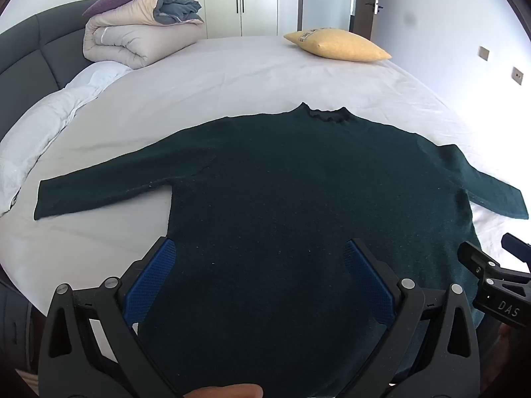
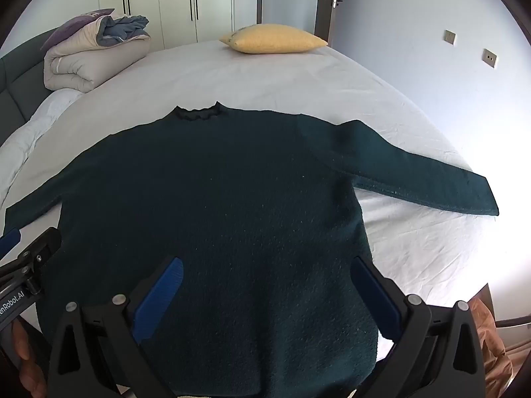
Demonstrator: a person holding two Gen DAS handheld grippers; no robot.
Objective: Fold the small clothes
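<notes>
A dark green sweater (image 1: 298, 182) (image 2: 215, 199) lies flat on the white bed sheet (image 1: 232, 76) (image 2: 232, 76), collar away from me, both sleeves spread sideways. My left gripper (image 1: 260, 252) hovers open over the sweater's lower left part, blue pads wide apart with nothing between them. My right gripper (image 2: 267, 268) stands open over the lower right part, also holding nothing. In the left wrist view the right gripper (image 1: 491, 265) shows at the right edge; in the right wrist view the left gripper (image 2: 30, 245) shows at the left edge.
A yellow pillow (image 1: 335, 44) (image 2: 275, 38) lies at the far side of the bed. A rolled beige duvet (image 1: 132, 39) (image 2: 86, 59) with a purple cushion sits far left by the grey headboard (image 1: 30, 53). Wardrobe doors and a door stand behind.
</notes>
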